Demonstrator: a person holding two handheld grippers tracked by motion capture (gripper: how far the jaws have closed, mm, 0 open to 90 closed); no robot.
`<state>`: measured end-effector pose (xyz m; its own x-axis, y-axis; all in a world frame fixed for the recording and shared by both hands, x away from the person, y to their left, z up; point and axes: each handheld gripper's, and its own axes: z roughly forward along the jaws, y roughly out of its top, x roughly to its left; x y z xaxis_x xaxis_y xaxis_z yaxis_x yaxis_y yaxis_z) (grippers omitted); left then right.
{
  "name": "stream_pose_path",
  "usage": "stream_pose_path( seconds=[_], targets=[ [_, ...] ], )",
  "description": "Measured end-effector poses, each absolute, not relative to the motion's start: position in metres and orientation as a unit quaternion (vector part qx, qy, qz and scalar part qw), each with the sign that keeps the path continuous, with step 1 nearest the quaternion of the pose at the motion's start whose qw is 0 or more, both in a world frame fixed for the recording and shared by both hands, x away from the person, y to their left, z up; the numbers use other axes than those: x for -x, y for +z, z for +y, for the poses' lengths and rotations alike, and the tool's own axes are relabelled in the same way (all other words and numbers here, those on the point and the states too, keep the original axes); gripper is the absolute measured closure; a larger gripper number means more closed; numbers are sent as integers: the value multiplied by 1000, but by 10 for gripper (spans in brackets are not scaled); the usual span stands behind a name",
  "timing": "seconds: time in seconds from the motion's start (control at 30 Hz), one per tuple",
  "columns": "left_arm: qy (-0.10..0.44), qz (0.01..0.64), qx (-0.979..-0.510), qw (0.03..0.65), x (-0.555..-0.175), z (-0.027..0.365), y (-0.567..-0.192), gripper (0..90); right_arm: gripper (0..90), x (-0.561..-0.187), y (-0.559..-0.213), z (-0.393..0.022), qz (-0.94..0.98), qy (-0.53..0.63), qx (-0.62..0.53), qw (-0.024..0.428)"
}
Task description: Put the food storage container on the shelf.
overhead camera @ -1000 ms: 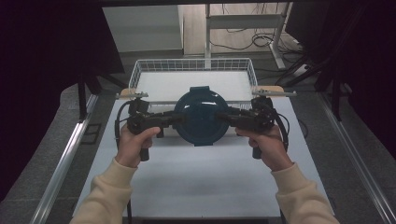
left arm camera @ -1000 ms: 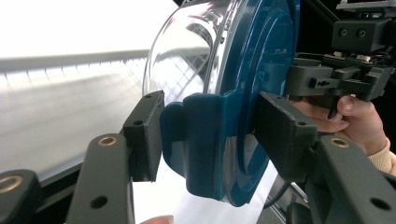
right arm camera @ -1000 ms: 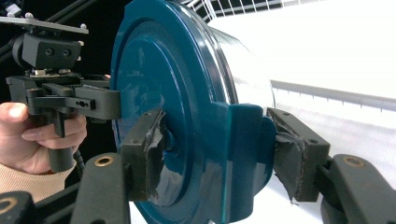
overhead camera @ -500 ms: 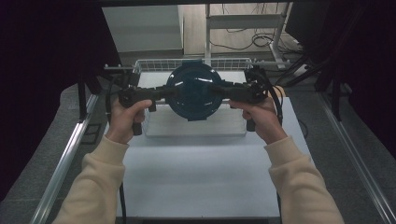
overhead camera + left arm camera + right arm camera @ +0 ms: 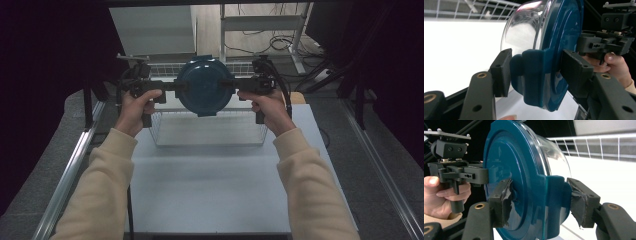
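A round container (image 5: 204,86) with a dark teal lid and a clear bowl hangs in the air between my two grippers, above the white wire basket (image 5: 159,131). My left gripper (image 5: 172,86) is shut on the lid's latch tab at its left side; the left gripper view shows its pads (image 5: 501,72) pressing on the container (image 5: 554,37). From the opposite side my right gripper (image 5: 234,84) is shut on the other tab, its taped pads (image 5: 502,200) clamping lid and bowl (image 5: 509,157). Each gripper view shows the other gripper beyond the lid (image 5: 604,45) (image 5: 461,173).
The wire basket stands at the far end of the pale table (image 5: 210,190). Metal rails (image 5: 70,170) run along both sides of the table. A white shelf unit (image 5: 150,30) and cables lie beyond the basket. Dark curtains close in left and right.
Both hands have carried the container up and away from the person, from low over the near table to a spot above the basket. The grips have stayed the same.
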<state>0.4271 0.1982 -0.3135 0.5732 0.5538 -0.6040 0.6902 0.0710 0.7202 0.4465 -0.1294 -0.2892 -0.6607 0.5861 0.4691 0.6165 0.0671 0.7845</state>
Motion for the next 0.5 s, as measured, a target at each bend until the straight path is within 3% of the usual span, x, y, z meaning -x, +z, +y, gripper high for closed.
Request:
stream_pose_path(
  seconds=[0.5],
  targets=[
    [-130, 504, -634, 572, -465, 194, -341, 383, 380, -483, -321, -136, -653, -542, 520, 93]
  ],
)
